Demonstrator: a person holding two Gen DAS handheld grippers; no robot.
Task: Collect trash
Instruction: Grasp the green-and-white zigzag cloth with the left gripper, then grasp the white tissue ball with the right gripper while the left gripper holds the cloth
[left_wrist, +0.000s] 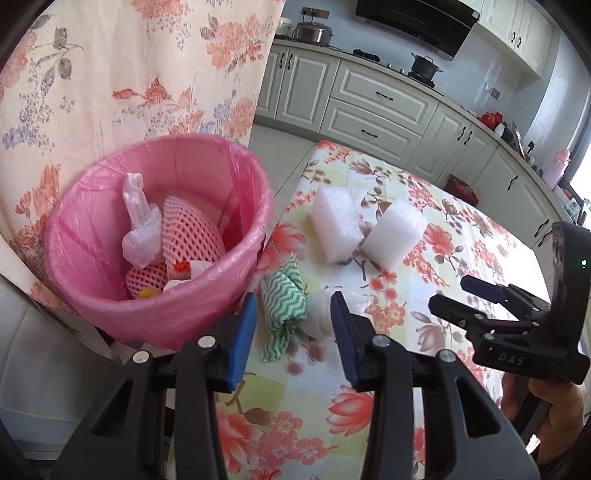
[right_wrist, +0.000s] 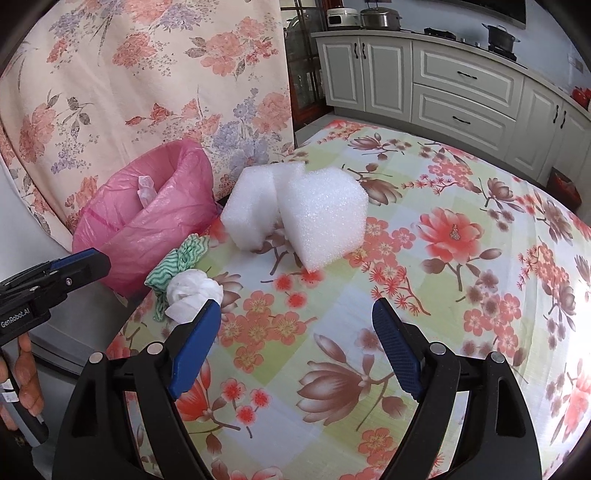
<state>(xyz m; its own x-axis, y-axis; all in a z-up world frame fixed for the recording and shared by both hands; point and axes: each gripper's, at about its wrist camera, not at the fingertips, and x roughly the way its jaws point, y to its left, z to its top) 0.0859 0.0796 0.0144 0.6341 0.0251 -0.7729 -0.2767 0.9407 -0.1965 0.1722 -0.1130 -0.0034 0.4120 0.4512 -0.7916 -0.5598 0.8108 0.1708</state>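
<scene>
A pink-lined bin (left_wrist: 155, 236) stands beside the table's left edge, holding net fruit sleeves and crumpled plastic; it also shows in the right wrist view (right_wrist: 147, 218). On the floral tablecloth (left_wrist: 424, 332) lie a green-and-white wavy cloth (left_wrist: 284, 299), a crumpled white tissue (left_wrist: 321, 306) and two white foam blocks (left_wrist: 336, 221) (left_wrist: 395, 232). My left gripper (left_wrist: 293, 317) is open, its fingers either side of the cloth and tissue. My right gripper (right_wrist: 295, 325) is open and empty above the table, near the tissue (right_wrist: 194, 291), cloth (right_wrist: 181, 262) and foam blocks (right_wrist: 321, 218).
A floral curtain (left_wrist: 129, 74) hangs behind the bin. Kitchen cabinets (left_wrist: 369, 103) with pots on the counter run along the back. The right gripper also appears in the left wrist view (left_wrist: 454, 295), and the left gripper in the right wrist view (right_wrist: 92, 264).
</scene>
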